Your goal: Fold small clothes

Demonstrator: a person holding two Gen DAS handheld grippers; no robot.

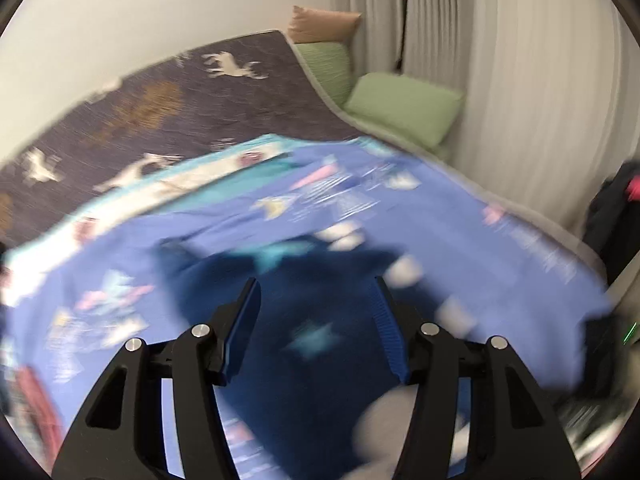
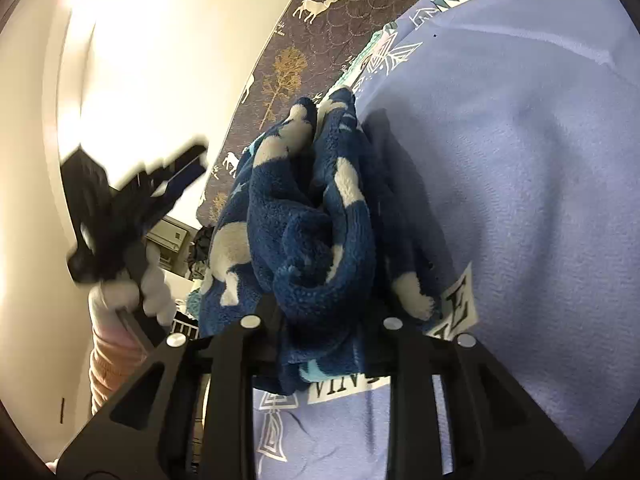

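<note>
**Plainly, a bunched grip and a fast-moving partner**

Nearest the right wrist camera, the right gripper has a thick wad of the dark blue fleece garment heaped over where its fingers should be. The fingertips themselves are buried, so I cannot tell whether they are clenched on the cloth or merely under it. The fleece is crumpled into several layers, with white patches showing at odd angles, and no clean edge or corner is visible. If the hold is on a random fold, any lift will likely drag the whole clump instead of opening a flat panel, and the fold will come out lopsided.

Just beyond, the garment rests against the pale blue printed blanket. A bite that catches this underlayer would pull both together.

Further off, the left gripper hangs over the same fleece with its fingers spread and nothing between them. Both views show it smeared by motion. Judging from that blur, a hurried grab could miss the seam or knock the pile.

Beyond lies the dark deer-print bedspread, then green cushions by the curtain.
</note>
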